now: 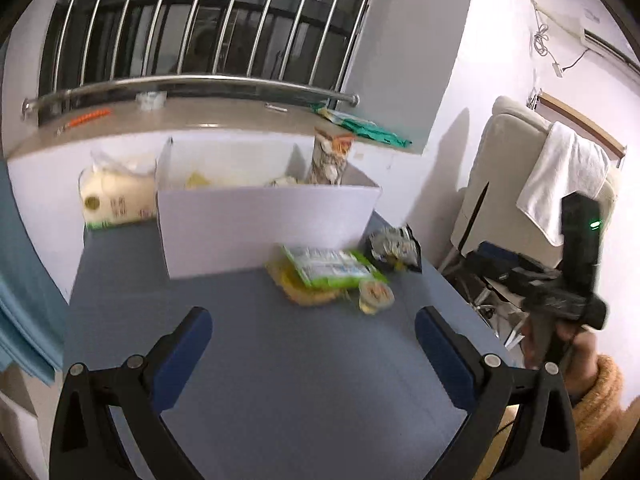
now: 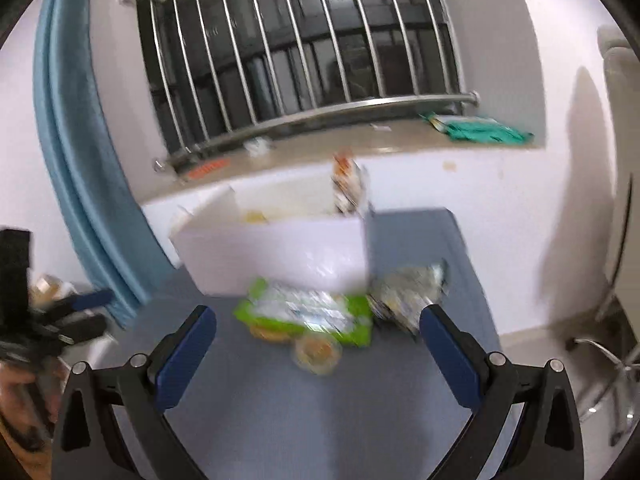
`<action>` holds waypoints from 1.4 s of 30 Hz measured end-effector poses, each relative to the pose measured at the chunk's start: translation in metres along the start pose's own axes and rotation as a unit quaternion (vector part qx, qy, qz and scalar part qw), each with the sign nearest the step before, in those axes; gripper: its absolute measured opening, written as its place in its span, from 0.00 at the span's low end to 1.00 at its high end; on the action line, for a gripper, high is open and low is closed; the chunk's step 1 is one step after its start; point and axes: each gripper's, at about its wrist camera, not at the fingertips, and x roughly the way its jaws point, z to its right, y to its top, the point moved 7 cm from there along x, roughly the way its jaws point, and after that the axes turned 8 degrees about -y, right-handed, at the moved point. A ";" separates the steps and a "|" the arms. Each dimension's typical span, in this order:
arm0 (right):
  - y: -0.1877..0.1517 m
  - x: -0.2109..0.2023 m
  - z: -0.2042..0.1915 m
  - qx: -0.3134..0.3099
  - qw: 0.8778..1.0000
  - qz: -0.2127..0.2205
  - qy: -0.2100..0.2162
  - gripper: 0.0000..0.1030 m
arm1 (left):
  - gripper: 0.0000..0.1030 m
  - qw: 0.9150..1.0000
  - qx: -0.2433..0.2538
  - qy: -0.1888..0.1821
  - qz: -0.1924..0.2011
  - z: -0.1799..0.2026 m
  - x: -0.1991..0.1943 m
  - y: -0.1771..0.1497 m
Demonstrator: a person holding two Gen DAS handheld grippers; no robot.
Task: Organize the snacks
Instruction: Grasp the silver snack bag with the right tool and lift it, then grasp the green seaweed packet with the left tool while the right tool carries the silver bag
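Right gripper [image 2: 318,322]: spread, empty; green snack packet [image 2: 308,312] ahead between fingers. Risk: nudging small cup [image 2: 318,350] beneath. Left gripper [image 1: 314,326]: spread, empty.

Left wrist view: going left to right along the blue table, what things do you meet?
Pale yellow plastic bag with a green label → open white cardboard box → green-edged flat snack packet → dark crinkled snack bag.

Both my wrist cameras look forward over the table [image 1: 280,360], sharing the white box [image 1: 264,228] and window bars [image 2: 300,40].
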 end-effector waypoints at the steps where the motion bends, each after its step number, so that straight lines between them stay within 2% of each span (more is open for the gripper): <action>1: -0.009 0.007 0.004 -0.005 1.000 -0.016 -0.010 1.00 | 1.00 1.000 -0.003 0.001 -0.003 0.000 -0.002 -0.006; 4: -0.020 0.020 0.016 -0.003 0.999 -0.035 -0.027 1.00 | 1.00 1.000 -0.014 -0.004 -0.003 0.000 -0.003 -0.014; 6: -0.022 0.033 0.029 0.021 0.998 -0.051 -0.030 1.00 | 1.00 1.000 -0.021 -0.008 -0.005 -0.002 -0.002 -0.016; 13: -0.015 0.098 0.072 0.119 0.987 -0.110 -0.002 1.00 | 1.00 1.000 -0.018 -0.012 -0.014 0.001 0.006 -0.021; 15: -0.013 0.116 0.079 0.118 0.985 -0.125 -0.020 1.00 | 1.00 1.000 -0.017 -0.013 -0.018 0.002 0.008 -0.020; 21: -0.006 0.168 0.086 0.114 0.980 -0.162 -0.020 1.00 | 1.00 0.999 -0.008 -0.013 -0.029 0.006 0.018 -0.021; 22: -0.008 0.177 0.088 0.120 0.977 -0.174 -0.018 0.88 | 1.00 0.999 -0.008 -0.012 -0.031 0.005 0.019 -0.022; 23: -0.009 0.180 0.090 0.119 0.977 -0.175 -0.021 0.60 | 1.00 0.999 -0.009 -0.010 -0.032 0.005 0.020 -0.021; 24: -0.005 0.178 0.089 0.115 0.980 -0.162 -0.014 0.59 | 1.00 0.999 -0.009 -0.009 -0.033 0.004 0.021 -0.021; 26: -0.004 0.175 0.086 0.128 0.977 -0.168 0.022 0.57 | 1.00 0.999 -0.014 -0.009 -0.033 0.003 0.022 -0.020; 30: -0.005 0.154 0.086 0.109 0.983 -0.148 0.011 0.57 | 1.00 0.999 -0.031 -0.007 -0.042 -0.005 0.037 -0.014; 33: -0.002 0.123 0.089 0.139 0.982 -0.123 0.037 0.57 | 1.00 0.997 -0.045 0.005 -0.061 -0.013 0.062 -0.006; 36: 0.002 0.088 0.086 0.151 0.982 -0.092 0.061 0.57 | 1.00 0.995 -0.069 -0.021 -0.074 -0.015 0.096 0.008; 40: 0.002 0.042 0.075 0.146 0.984 -0.056 0.090 0.57 | 1.00 0.990 -0.092 -0.031 -0.097 -0.022 0.141 0.020; 42: -0.002 0.028 0.071 0.146 0.983 -0.048 0.100 0.57 | 1.00 0.989 -0.095 -0.013 -0.112 -0.028 0.157 0.021</action>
